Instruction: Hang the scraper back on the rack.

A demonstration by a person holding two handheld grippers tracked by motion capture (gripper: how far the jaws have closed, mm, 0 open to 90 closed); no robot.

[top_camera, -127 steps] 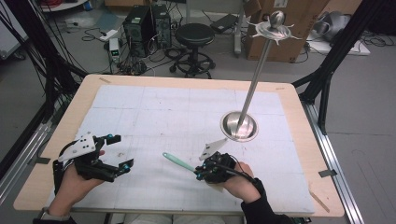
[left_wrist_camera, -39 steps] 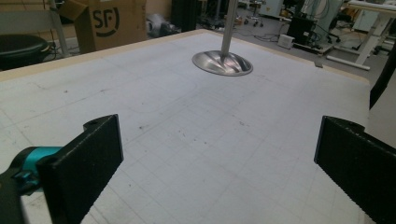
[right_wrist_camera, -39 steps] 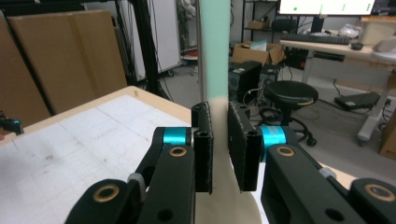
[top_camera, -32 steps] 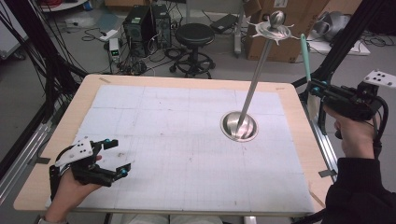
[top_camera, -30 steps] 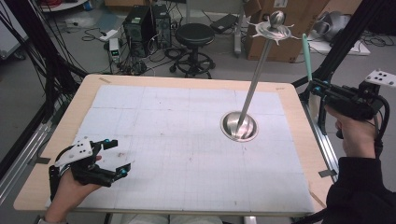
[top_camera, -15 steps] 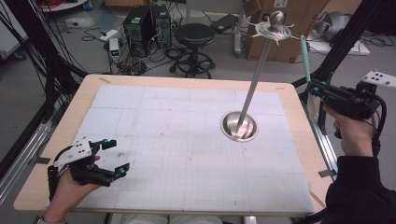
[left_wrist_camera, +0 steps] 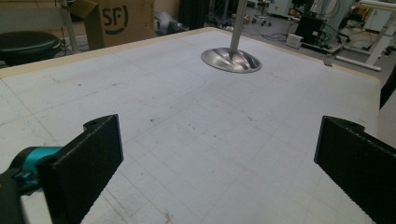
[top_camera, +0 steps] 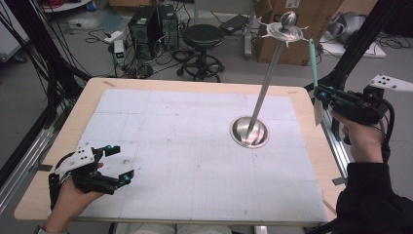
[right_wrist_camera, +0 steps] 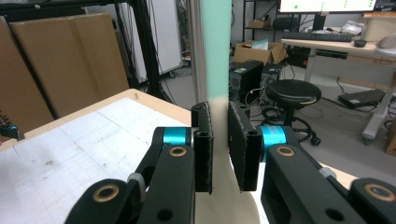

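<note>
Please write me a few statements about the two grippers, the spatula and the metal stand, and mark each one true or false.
1. The right gripper is shut on the spatula. True; the right gripper view shows its jaws pressed on both sides.
2. The spatula lies flat on the table. False; it is held upright in the air at the table's right edge, mint handle up.
3. The left gripper is open and holds nothing. True; its jaws stand wide apart over the bare mat.
4. The metal stand lies tipped over on the mat. False; its round base sits flat and its pole rises from it.
5. The left gripper touches the stand. False; it sits far off at the near left corner.
</note>
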